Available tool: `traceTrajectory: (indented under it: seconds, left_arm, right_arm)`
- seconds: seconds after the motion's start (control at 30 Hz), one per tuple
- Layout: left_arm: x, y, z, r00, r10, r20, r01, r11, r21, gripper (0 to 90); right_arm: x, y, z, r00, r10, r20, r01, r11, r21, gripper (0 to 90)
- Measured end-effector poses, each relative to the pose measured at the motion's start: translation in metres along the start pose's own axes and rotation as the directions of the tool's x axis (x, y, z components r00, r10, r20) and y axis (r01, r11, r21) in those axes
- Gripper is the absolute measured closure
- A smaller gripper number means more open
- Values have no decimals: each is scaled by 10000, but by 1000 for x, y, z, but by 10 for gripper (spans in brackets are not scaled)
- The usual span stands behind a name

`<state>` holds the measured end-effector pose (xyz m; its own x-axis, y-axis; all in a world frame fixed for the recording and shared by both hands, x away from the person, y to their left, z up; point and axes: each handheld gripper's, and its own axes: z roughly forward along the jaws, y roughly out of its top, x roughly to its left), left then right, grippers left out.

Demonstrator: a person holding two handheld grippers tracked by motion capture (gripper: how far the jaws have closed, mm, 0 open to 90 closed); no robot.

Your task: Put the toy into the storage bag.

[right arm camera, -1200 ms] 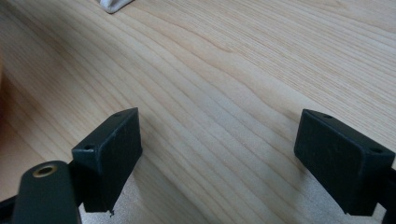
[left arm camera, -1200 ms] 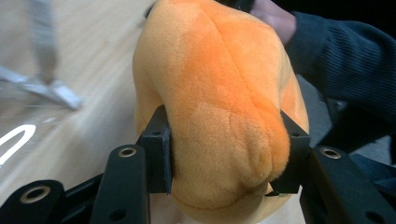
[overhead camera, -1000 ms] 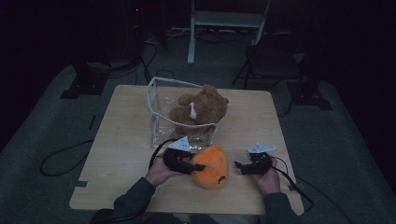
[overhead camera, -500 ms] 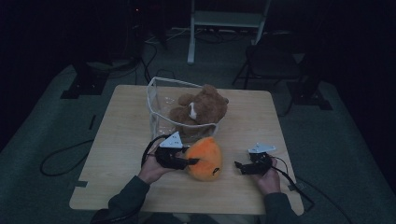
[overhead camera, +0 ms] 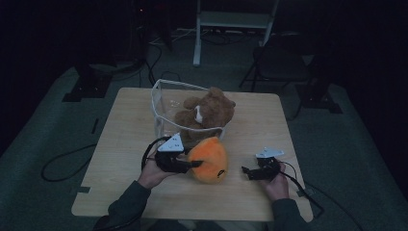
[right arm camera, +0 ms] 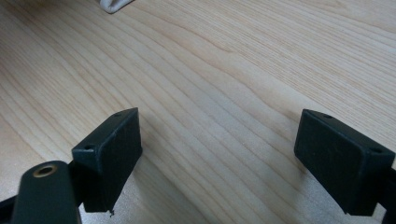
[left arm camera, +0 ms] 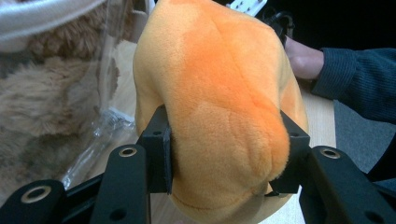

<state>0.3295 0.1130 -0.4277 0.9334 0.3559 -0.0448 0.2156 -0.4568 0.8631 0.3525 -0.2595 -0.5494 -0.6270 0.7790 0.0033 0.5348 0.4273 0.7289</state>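
1. Left claw (overhead camera: 195,164) is clamped on the orange plush (overhead camera: 209,159); in the left gripper view both pads (left arm camera: 161,154) dent the plush (left arm camera: 219,116) at its sides, so the grip looks firm. The jaws stand about half apart because the toy is bulky.
2. Plush sits at the near middle of the counter (overhead camera: 125,144), just in front of the clear bin (overhead camera: 161,103) and almost touching its near wall. Whether it is lifted off the wood or resting on it, I cannot tell from above.
3. Judgement: the side grip leaves the top of the toy free, which suits carrying it up and over the bin's rim.
4. Right claw (overhead camera: 246,172) lies low near the right front of the counter, jaws wide with nothing between them; the right gripper view has bare wood grain (right arm camera: 224,70) under the pads (right arm camera: 109,154). It is well apart from the plush and seems parked out of the way.
5. Brown bear (overhead camera: 207,113) already fills much of the bin and leans over its right rim. Judgement: this is the main obstacle, since little room is left and the soft wall could snag or tip.
6. Crumpled clear plastic (left arm camera: 100,135) lies at the bin's foot, close beside the left claw.
7. Chair and stand legs are beyond the counter, clear of the work.
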Motion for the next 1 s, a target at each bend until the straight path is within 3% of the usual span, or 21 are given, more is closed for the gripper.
traceTrajectory:
  seconds: [1.0]
  left_arm:
    - [-7,23,-26,9986,468,-263,-485,9965,-678,521]
  right_arm:
    - [0,0,0,10000,-4,-2,4,10000,-9,143]
